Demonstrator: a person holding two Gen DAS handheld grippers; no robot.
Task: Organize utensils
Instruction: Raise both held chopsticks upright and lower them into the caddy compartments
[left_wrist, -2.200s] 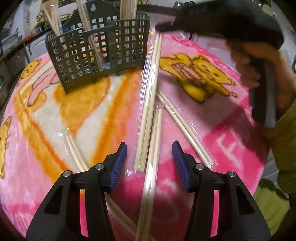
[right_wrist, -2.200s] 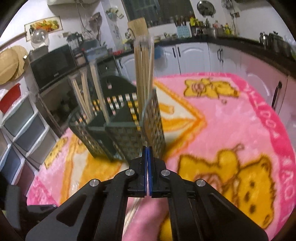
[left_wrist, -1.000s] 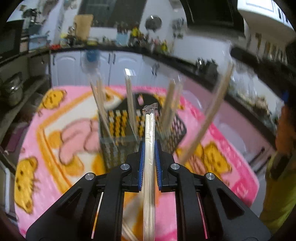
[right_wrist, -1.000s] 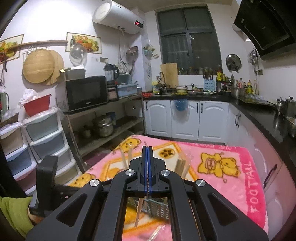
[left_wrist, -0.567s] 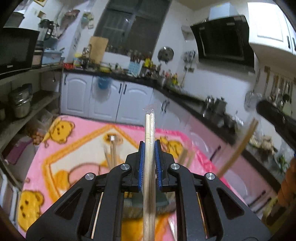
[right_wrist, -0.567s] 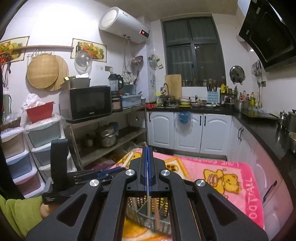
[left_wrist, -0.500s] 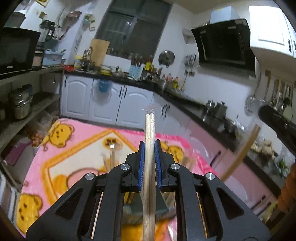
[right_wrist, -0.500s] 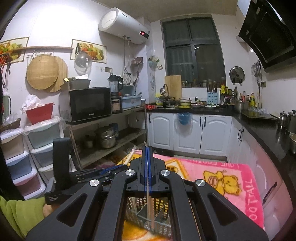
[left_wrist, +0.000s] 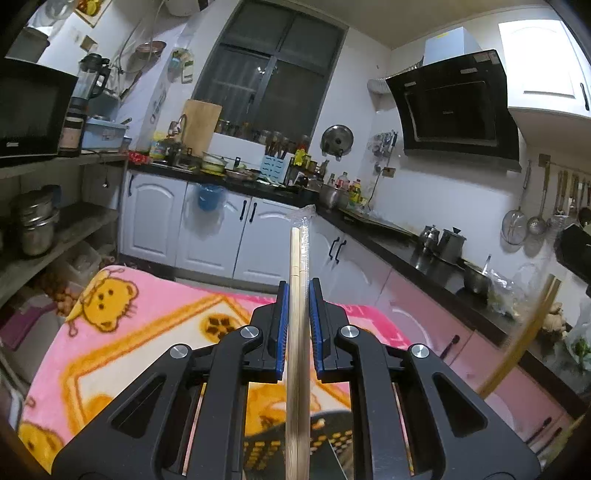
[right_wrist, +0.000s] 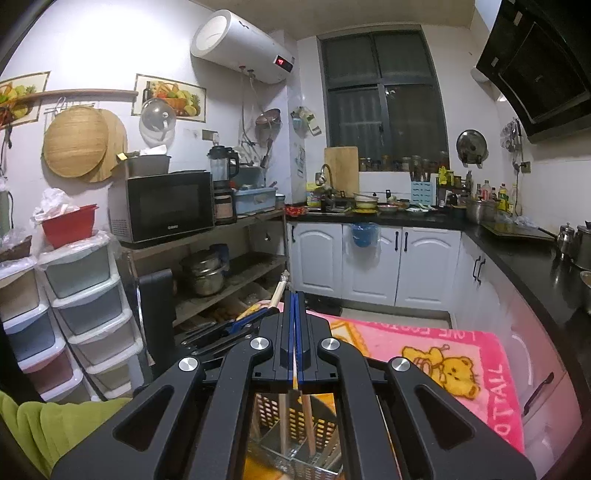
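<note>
The left gripper (left_wrist: 298, 325) has its fingers clamped on wrapped chopsticks (left_wrist: 297, 280), held above the basket (left_wrist: 291, 450). The right gripper (right_wrist: 295, 339) has its fingers together over the basket, which stands on the pink blanket (right_wrist: 476, 354). Beyond the basket are white cabinets (right_wrist: 373, 266).

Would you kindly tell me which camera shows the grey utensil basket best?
The right wrist view: the grey utensil basket shows its mesh walls, divider and chopsticks inside, framed under the claw. The left wrist view catches only a dark mesh corner behind the held chopsticks.
</note>
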